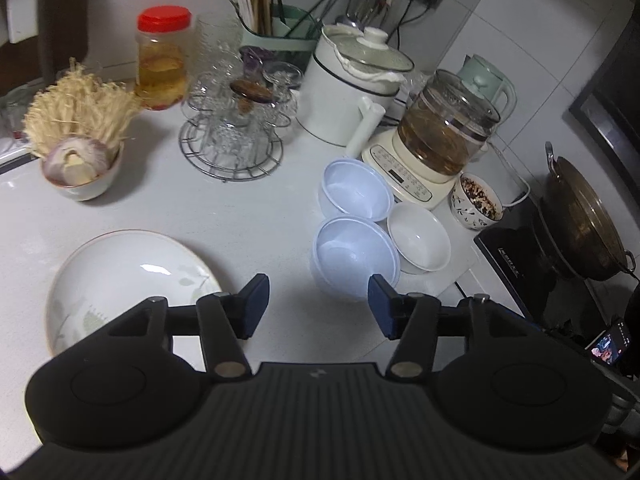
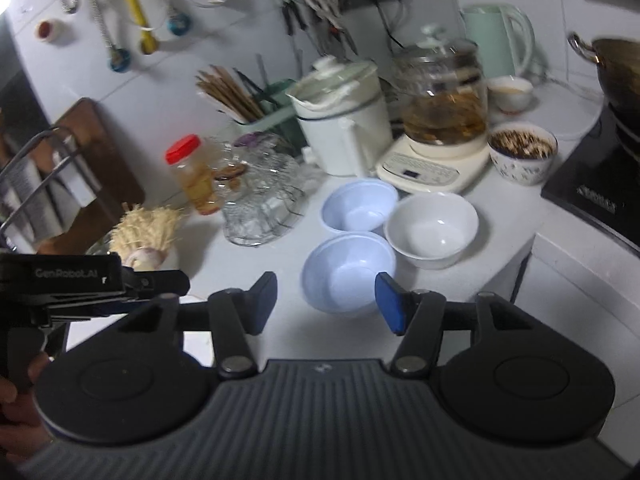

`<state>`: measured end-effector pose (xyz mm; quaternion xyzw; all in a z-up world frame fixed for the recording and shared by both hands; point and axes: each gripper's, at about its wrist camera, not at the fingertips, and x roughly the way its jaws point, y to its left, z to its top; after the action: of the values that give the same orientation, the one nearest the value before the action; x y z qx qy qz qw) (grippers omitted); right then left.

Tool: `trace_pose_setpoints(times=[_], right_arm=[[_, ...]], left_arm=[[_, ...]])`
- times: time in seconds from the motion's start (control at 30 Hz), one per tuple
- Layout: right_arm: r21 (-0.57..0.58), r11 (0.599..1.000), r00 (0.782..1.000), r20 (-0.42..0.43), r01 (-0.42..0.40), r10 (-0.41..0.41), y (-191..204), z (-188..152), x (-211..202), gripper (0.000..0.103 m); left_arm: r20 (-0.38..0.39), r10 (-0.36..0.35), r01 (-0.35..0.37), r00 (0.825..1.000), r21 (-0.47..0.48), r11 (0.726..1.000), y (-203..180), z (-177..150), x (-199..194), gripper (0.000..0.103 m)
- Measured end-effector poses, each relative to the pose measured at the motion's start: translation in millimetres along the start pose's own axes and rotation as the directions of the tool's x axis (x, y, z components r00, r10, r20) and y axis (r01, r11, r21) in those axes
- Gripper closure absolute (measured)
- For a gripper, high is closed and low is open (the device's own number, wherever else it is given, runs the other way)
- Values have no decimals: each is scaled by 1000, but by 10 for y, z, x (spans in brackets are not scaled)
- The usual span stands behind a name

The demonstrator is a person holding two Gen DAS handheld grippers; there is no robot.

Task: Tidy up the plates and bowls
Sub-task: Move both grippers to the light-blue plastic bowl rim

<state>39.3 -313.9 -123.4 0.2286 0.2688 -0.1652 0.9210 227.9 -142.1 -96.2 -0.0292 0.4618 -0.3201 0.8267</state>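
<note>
Two hand-held tools hover over a crowded white kitchen surface [image 1: 224, 216], both with fingers spread wide and gripping nothing. The left tool [image 1: 318, 306] sits low above bare surface between a large white plate [image 1: 132, 276] and the nearer pale-blue bowl [image 1: 354, 258]; the tool's own body hides the plate's near edge. The right tool [image 2: 326, 300] points at that same nearer pale-blue bowl [image 2: 348, 272], whose near rim falls behind the fingertips, so whether they touch it cannot be told.

The three bowls cluster tightly: a second pale-blue bowl [image 1: 354, 190] just behind the first, and a white bowl [image 1: 418, 242] beside them on the right, rims close or touching. All three stand upright and look empty.

Behind them stand a glass kettle on a cream base [image 1: 432, 152], a white lidded pot [image 1: 352, 92] and a patterned bowl with dark contents [image 1: 476, 202]. A wire rack of glassware [image 1: 232, 132] is blurred and hard to read. At far left of the right wrist view the left tool's housing and part of a hand [image 2: 16, 396] are cut off by the frame.
</note>
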Motion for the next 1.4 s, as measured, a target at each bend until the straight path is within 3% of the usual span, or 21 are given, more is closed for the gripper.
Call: trace_pose_setpoints(times=[0.27, 0.43, 0.67, 0.73, 0.93, 1.1, 1.4], right_arm=[[59, 997, 997, -74, 41, -36, -266, 114, 529, 50], [74, 995, 989, -139, 60, -49, -355, 133, 916, 66], [87, 992, 976, -205, 95, -75, -473, 90, 1282, 75], [80, 992, 972, -220, 101, -81, -488, 79, 1356, 85], [71, 993, 969, -236, 92, -73, -497, 73, 1456, 89], [50, 997, 968, -248, 60, -46, -457, 90, 1479, 89], [16, 1000, 965, -262, 6, -1, -284, 77, 1465, 89]], left_arm=[[-80, -31, 33, 996, 27, 999, -18, 298, 818, 42], [-124, -26, 30, 992, 34, 999, 36, 408, 1256, 44], [-201, -22, 35, 979, 64, 997, 79, 453, 1741, 51], [-217, -25, 41, 976, 67, 997, 87, 447, 1829, 55], [-239, -58, 76, 969, 66, 995, 63, 447, 1942, 63], [-237, -78, 84, 968, 18, 996, 143, 462, 1889, 63], [-219, -43, 46, 975, 8, 999, 295, 430, 1652, 63]])
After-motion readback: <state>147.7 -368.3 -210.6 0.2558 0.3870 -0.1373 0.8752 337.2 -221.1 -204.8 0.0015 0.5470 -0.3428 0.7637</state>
